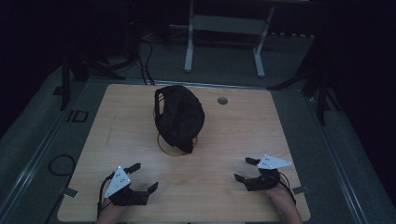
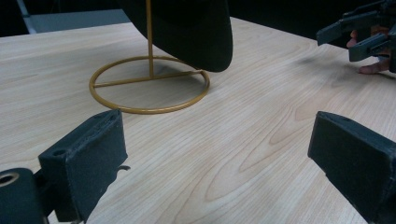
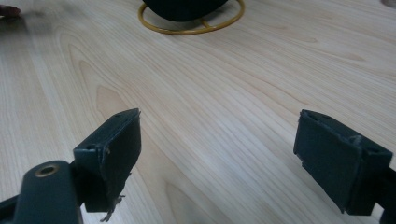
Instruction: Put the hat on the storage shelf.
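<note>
A black cap hangs on a gold wire stand with a ring base in the middle of the wooden table. My left gripper rests near the front left edge, open, nothing between its jaws. My right gripper rests near the front right, open and empty too. In the left gripper view the stand's ring and the cap's brim lie ahead, with the right gripper at the far right. The right gripper view shows the ring far ahead.
A round hole sits in the tabletop behind the cap at the right. Beyond the table stand a white frame and dark tripod legs, with cables on the grey floor.
</note>
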`<state>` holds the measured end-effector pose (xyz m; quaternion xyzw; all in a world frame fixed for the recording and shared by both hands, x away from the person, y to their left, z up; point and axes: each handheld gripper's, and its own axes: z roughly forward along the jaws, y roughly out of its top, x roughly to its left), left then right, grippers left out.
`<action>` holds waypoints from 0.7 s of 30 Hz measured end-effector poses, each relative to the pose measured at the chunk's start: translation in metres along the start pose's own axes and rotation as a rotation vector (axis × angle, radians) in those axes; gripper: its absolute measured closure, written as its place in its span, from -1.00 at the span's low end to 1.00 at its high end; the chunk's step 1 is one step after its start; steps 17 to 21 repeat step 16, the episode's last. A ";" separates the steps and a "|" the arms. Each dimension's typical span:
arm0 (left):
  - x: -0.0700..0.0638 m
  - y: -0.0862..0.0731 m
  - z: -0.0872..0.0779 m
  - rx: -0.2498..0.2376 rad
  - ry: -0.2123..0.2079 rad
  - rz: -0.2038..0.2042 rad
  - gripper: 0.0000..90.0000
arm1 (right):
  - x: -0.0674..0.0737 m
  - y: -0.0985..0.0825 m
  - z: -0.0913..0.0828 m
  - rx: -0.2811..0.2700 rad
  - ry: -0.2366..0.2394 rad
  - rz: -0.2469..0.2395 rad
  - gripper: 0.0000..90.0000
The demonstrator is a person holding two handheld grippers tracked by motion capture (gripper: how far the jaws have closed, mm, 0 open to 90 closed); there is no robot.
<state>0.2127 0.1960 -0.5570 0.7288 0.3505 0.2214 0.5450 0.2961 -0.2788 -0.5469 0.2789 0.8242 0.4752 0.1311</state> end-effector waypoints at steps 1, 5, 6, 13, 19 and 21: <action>0.000 0.000 0.000 0.002 0.002 0.001 -0.90 | -0.002 -0.001 -0.002 -0.006 -0.002 0.003 -0.67; 0.000 0.000 0.000 0.000 0.007 0.002 -0.90 | -0.007 -0.005 -0.007 -0.004 -0.021 0.024 -0.67; 0.000 0.000 0.000 0.000 0.005 -0.001 -0.90 | -0.008 -0.006 -0.007 -0.004 -0.026 0.025 -0.67; 0.000 0.000 0.000 0.000 0.006 0.000 -0.90 | -0.010 -0.007 -0.008 -0.009 -0.027 0.033 -0.67; 0.000 0.000 0.000 0.000 0.005 -0.001 -0.90 | -0.010 -0.007 -0.007 -0.009 -0.024 0.033 -0.67; 0.000 0.000 0.000 0.000 0.005 -0.001 -0.90 | -0.010 -0.007 -0.007 -0.009 -0.024 0.033 -0.67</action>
